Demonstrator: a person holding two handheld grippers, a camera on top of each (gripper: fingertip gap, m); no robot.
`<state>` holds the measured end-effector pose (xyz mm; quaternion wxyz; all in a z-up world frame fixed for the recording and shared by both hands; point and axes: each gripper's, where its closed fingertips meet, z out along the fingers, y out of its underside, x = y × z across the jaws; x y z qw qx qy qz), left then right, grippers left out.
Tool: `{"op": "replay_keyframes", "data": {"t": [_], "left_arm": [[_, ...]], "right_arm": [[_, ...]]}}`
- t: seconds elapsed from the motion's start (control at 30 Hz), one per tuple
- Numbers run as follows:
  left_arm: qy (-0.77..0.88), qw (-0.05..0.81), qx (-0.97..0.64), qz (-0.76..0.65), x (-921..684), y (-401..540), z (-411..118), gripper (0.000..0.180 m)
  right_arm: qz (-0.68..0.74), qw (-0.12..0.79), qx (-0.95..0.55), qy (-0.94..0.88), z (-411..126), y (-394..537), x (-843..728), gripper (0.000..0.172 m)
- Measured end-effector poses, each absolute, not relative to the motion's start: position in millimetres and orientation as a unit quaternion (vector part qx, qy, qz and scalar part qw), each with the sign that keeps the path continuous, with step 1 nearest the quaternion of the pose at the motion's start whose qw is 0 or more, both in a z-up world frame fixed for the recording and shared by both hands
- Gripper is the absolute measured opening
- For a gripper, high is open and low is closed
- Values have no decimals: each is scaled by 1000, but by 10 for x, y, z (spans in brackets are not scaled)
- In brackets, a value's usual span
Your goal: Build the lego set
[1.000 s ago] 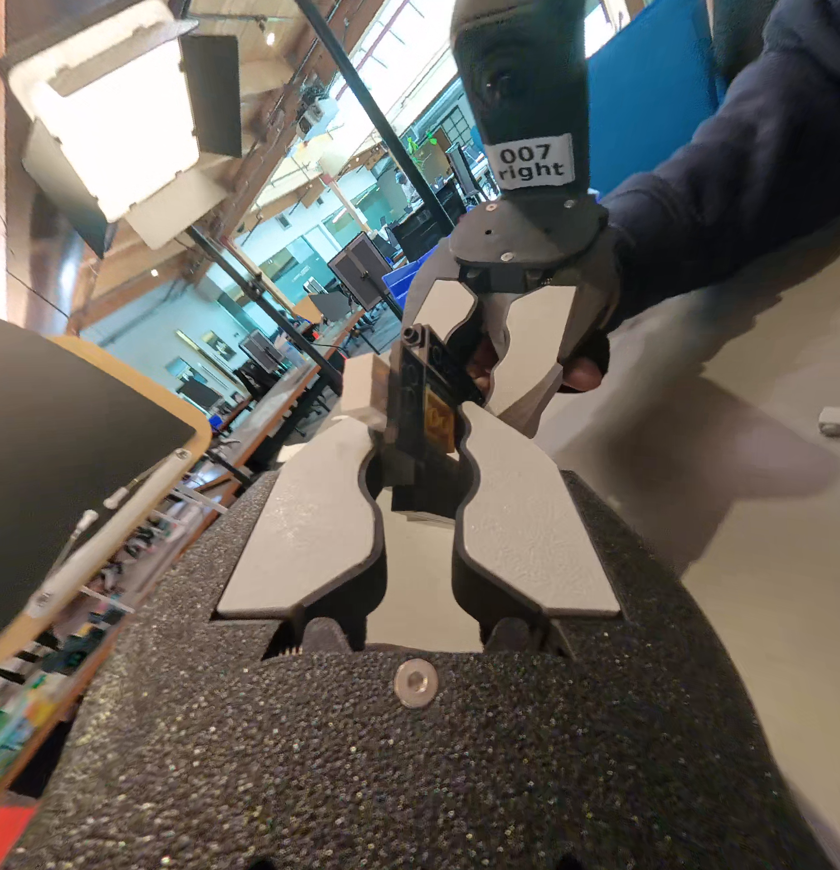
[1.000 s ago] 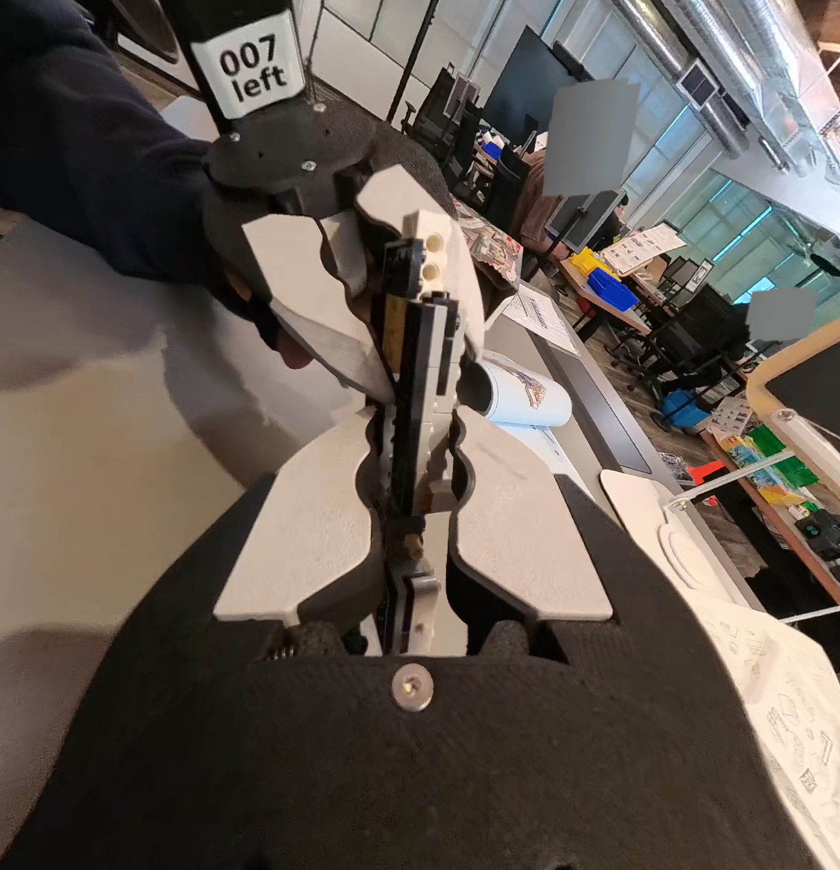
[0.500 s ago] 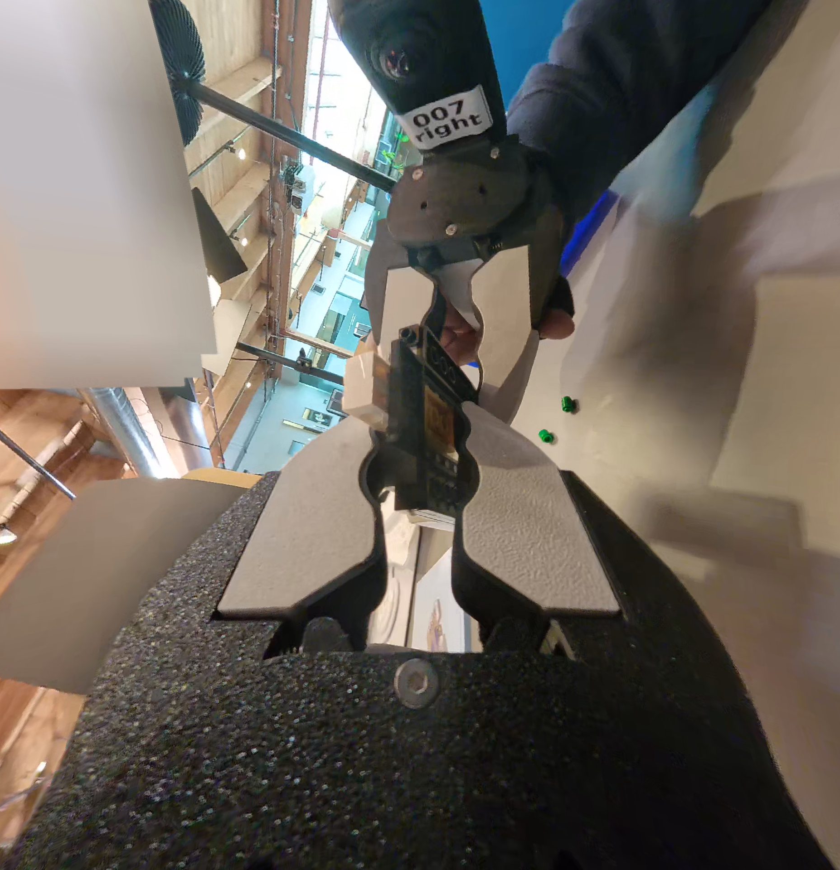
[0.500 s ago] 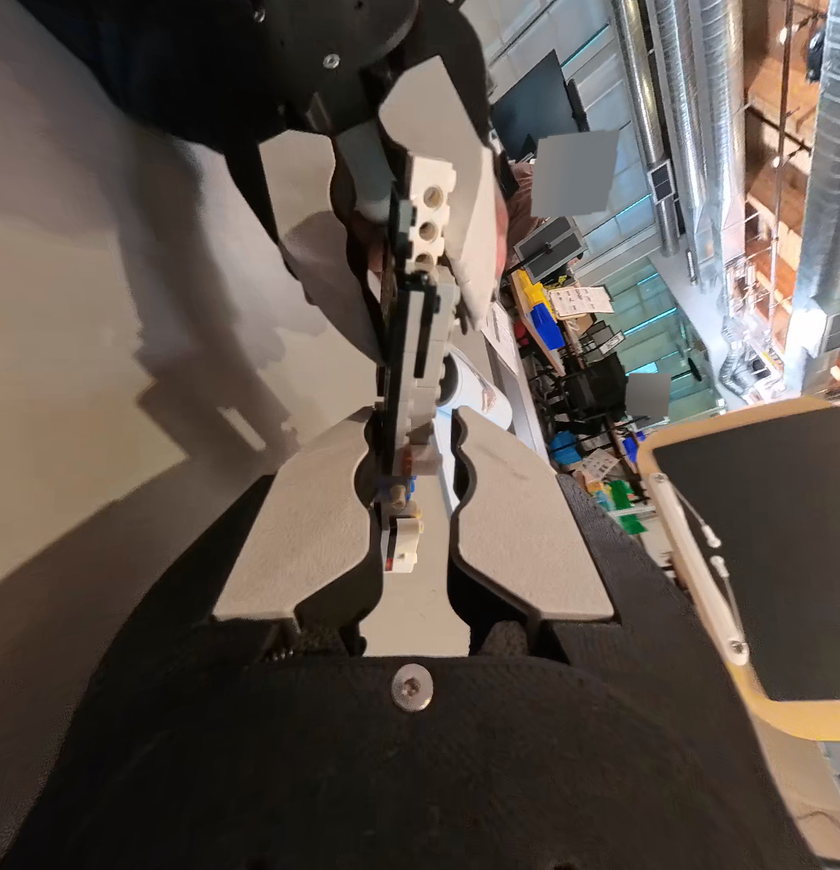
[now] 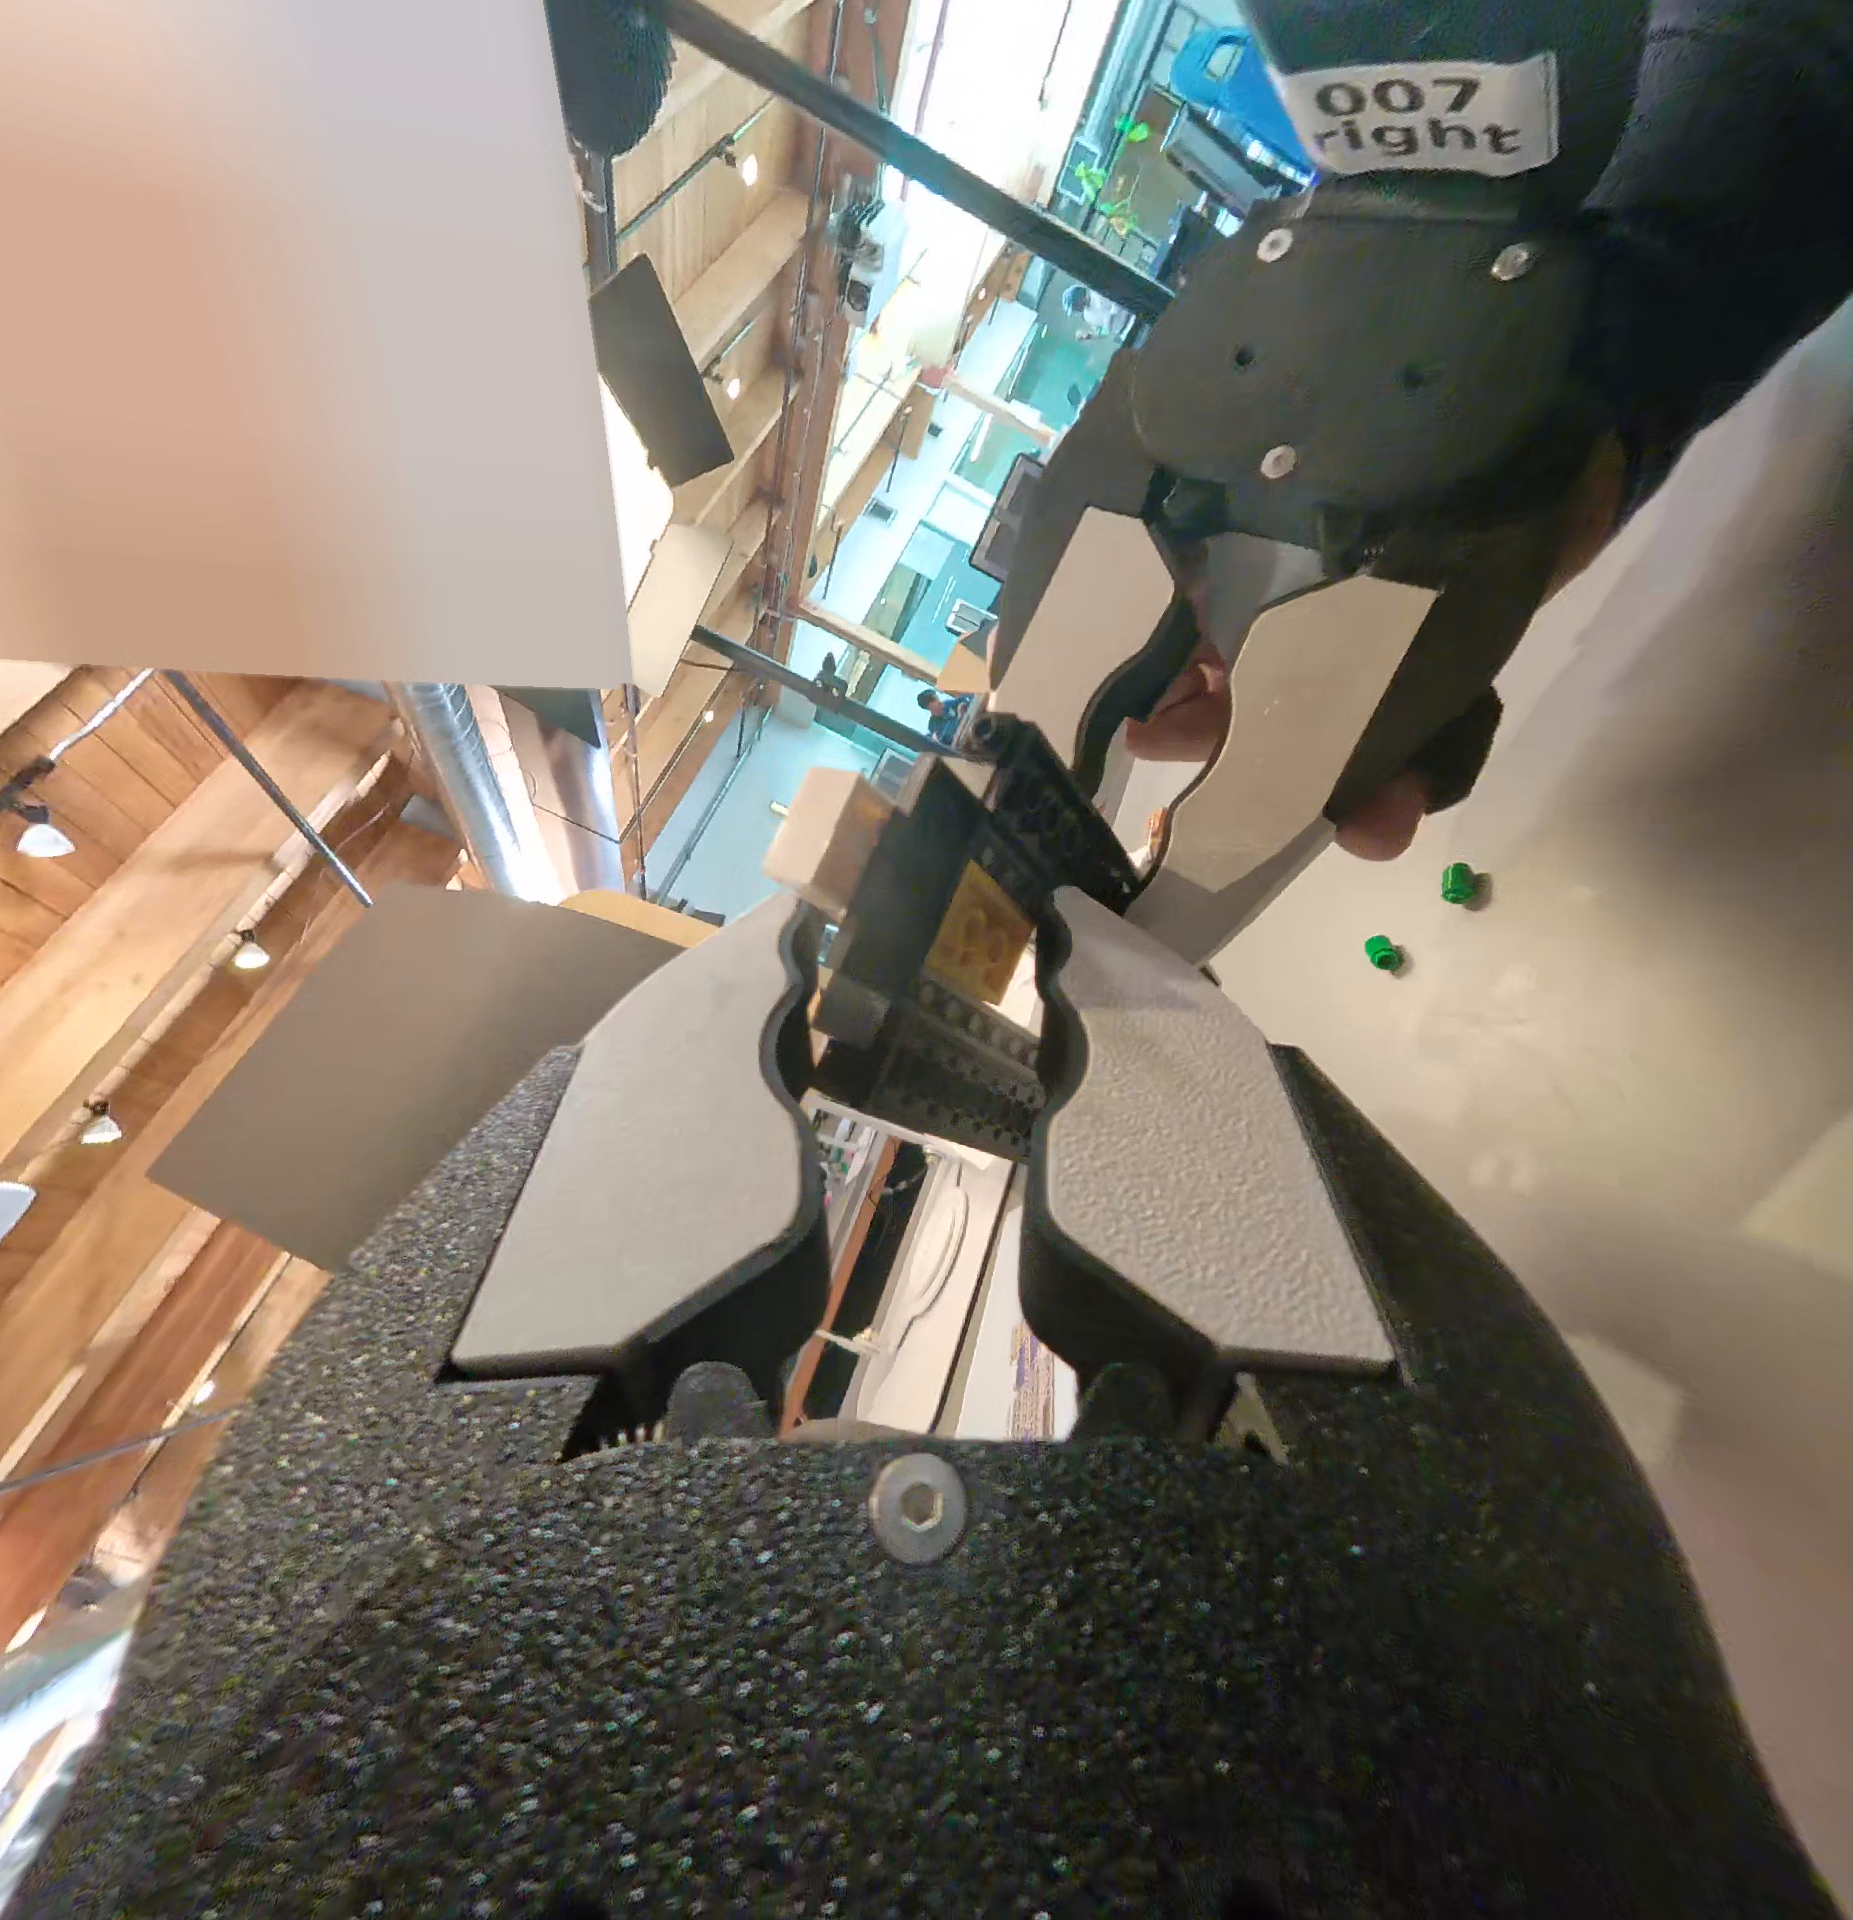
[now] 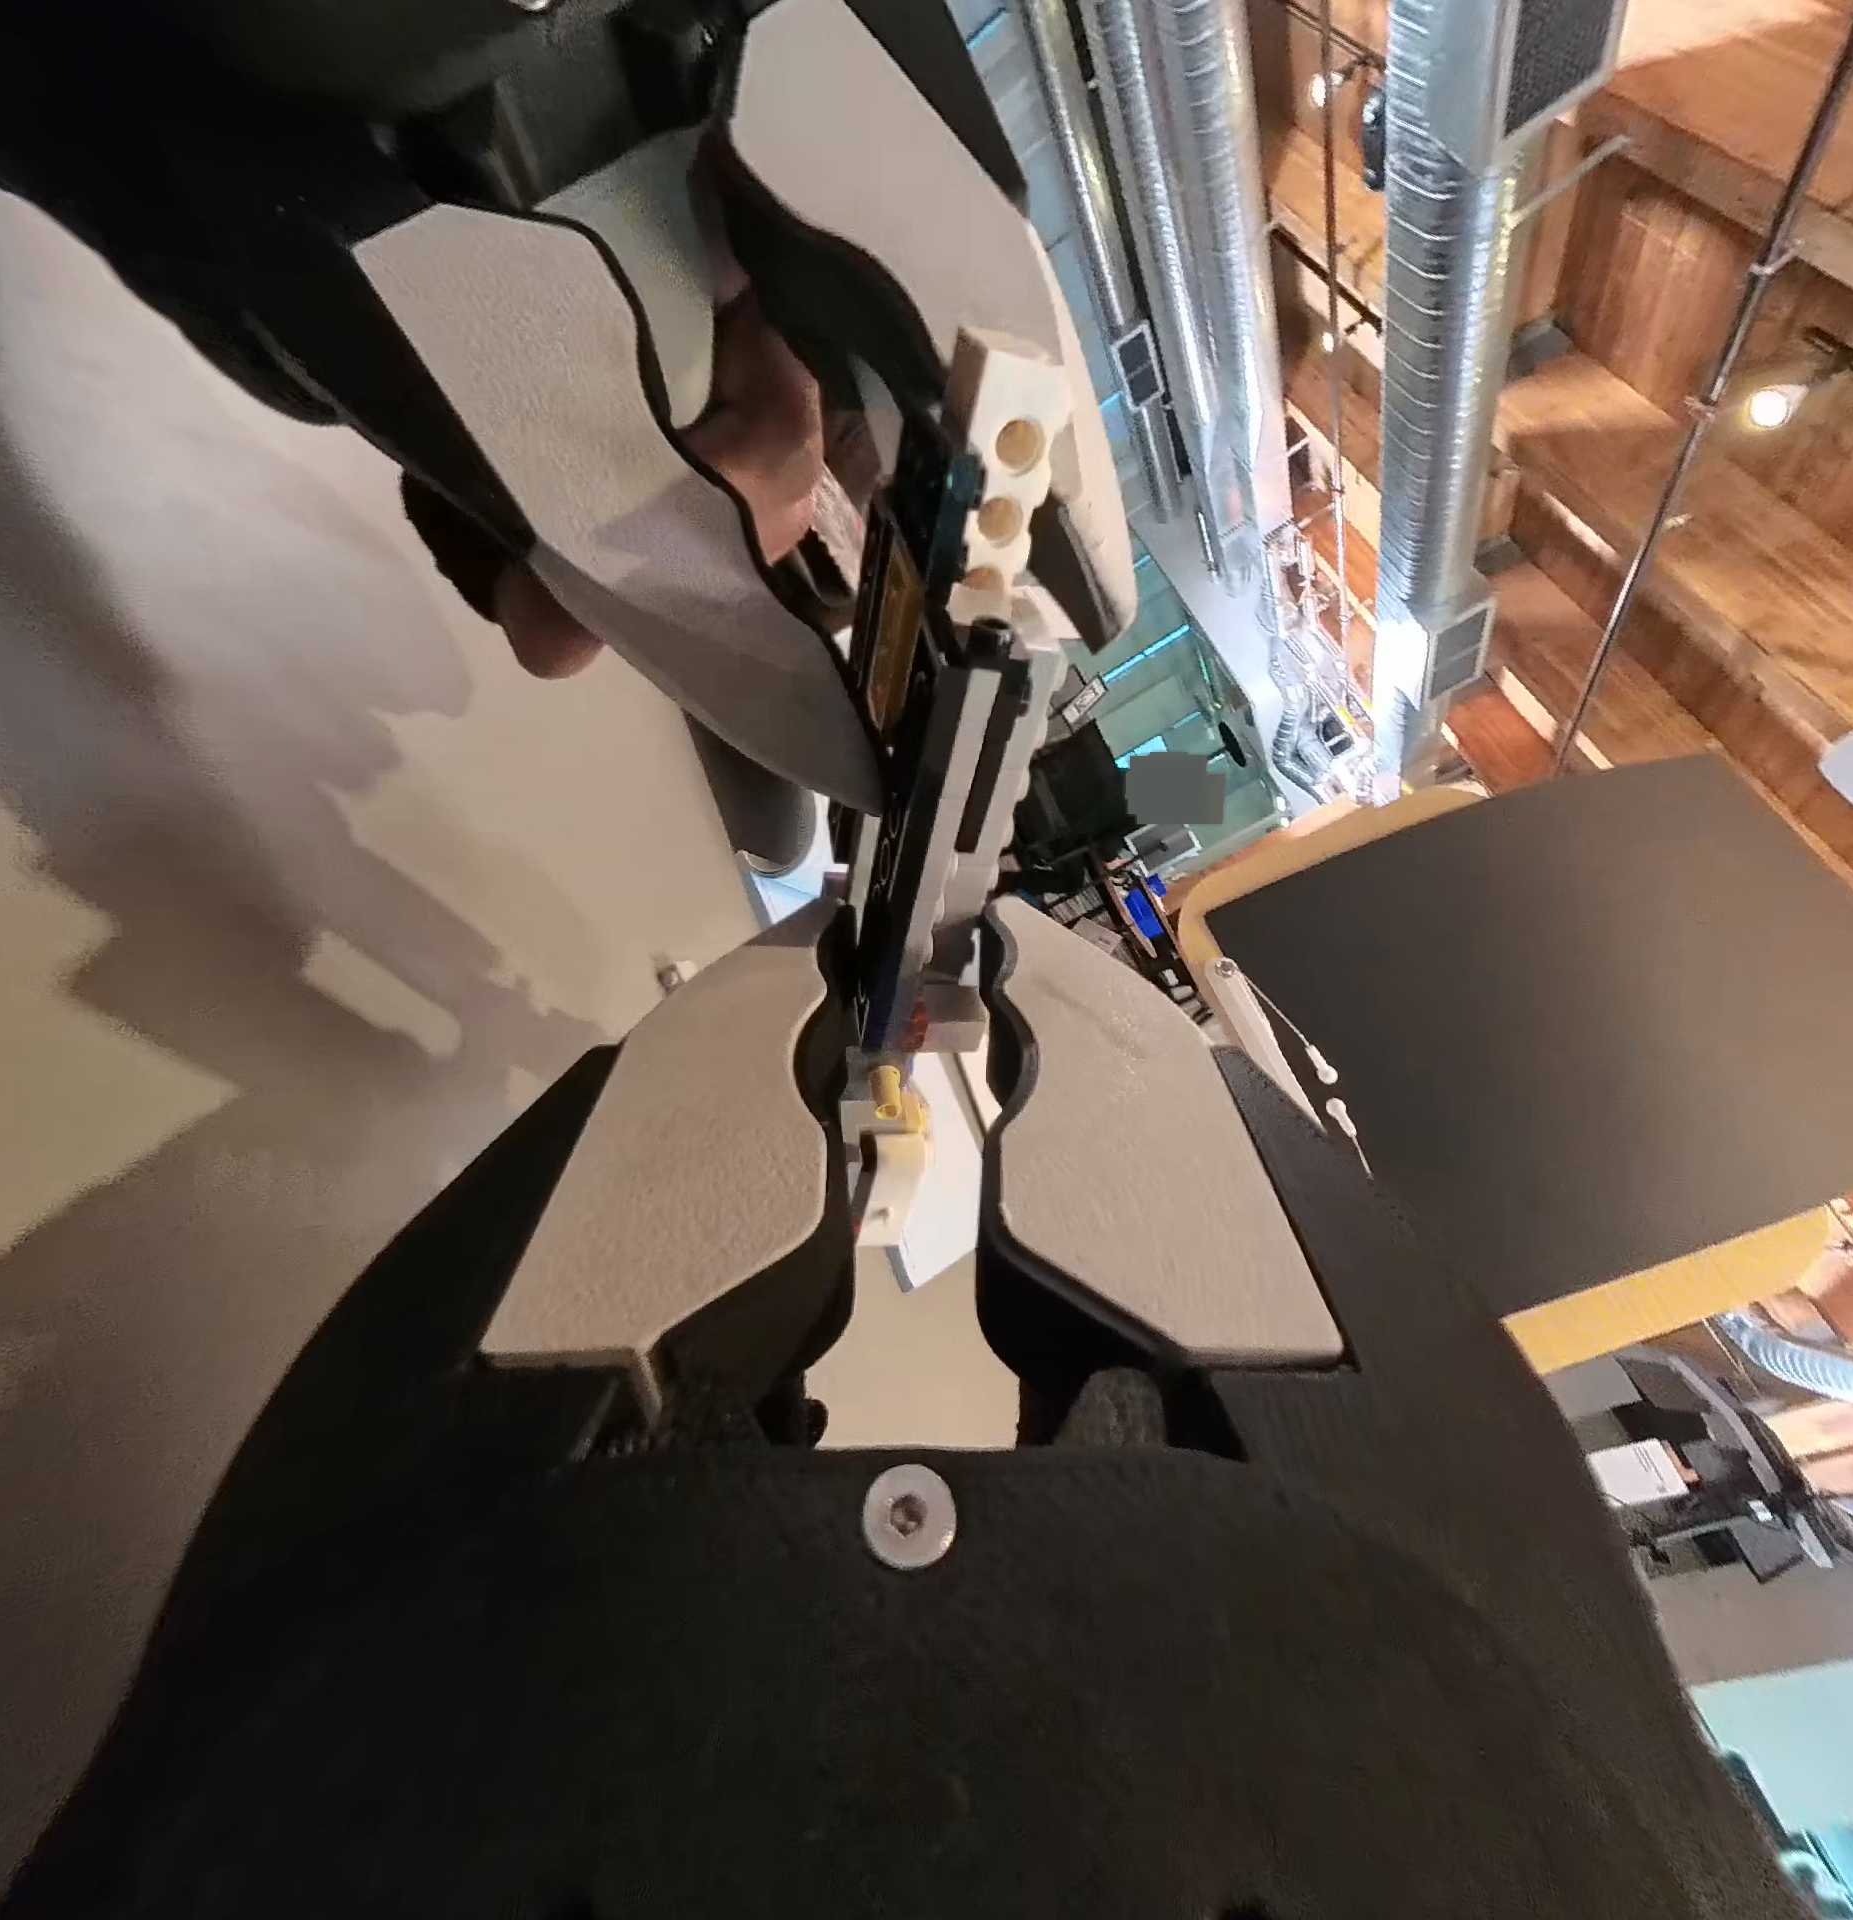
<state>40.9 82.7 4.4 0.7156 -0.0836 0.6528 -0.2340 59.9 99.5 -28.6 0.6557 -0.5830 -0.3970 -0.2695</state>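
The black-and-white brick assembly (image 6: pixel 937 790) is clamped at its near end by the right gripper (image 6: pixel 906 997), w/ its far end loosely between the spread left gripper (image 5: pixel 917 997) fingers, 2 green studs (image 5: pixel 1384 953) lying beyond.

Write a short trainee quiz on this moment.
1. True or false: two green pieces lie on the table, apart from the brick assembly.
2. What is clamped between the right gripper's fingers? A) the brick assembly B) a pen C) a cup
3. Fill in: the square tile set on the assembly's black plate is ____.

Key: 1 true; 2 A; 3 yellow.
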Motion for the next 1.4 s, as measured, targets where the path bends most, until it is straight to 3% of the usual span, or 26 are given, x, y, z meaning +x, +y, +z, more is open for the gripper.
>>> {"op": "replay_keyframes", "data": {"t": [0.83, 1.17, 1.4], "left_arm": [[647, 744, 50, -158, 290, 616, -45, 34], [628, 722, -36, -289, 273, 767, 86, 35], [611, 608, -174, -476, 346, 1096, 153, 34]], "right_arm": [[-213, 649, -574, -452, -361, 888, 614, 37], [-122, 644, -600, -458, -342, 818, 564, 41], [50, 572, -723, -385, -413, 893, 543, 40]]}}
